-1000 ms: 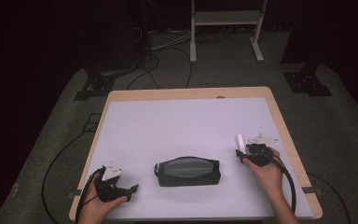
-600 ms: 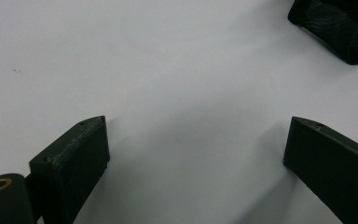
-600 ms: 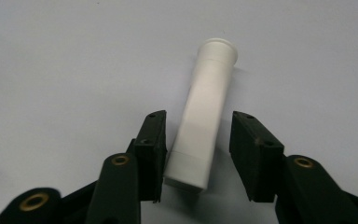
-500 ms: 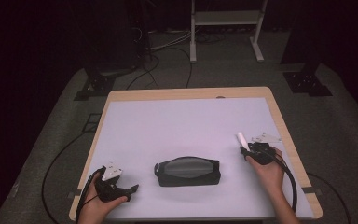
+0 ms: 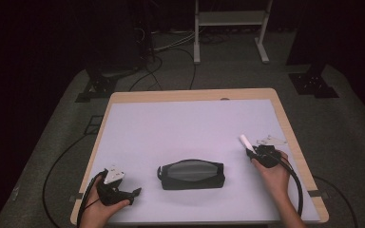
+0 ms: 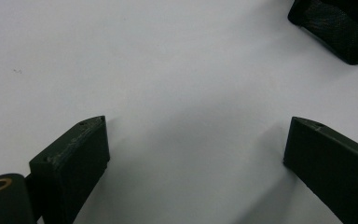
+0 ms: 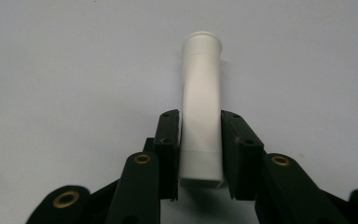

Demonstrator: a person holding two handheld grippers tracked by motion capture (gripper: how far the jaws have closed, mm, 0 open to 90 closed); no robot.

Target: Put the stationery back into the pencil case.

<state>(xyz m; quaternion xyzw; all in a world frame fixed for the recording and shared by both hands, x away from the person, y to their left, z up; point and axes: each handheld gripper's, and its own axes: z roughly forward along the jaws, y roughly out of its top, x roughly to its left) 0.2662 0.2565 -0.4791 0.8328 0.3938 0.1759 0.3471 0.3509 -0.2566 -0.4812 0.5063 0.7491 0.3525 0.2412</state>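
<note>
Your right gripper (image 5: 253,153), right of frame centre, has its jaws clamped on a plain white tube (image 7: 201,107) with a flared rim at its far end. Your left gripper (image 5: 132,192), lower left, jaws wide apart over the white surface (image 5: 185,123). Dark mesh pouch (image 5: 191,174) lies low centre.

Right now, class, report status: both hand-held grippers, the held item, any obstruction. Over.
Left hand-held gripper open, empty, over the table. Right hand-held gripper shut on white plastic tube. Black zippered fabric pouch lies between them; nothing blocking.
</note>
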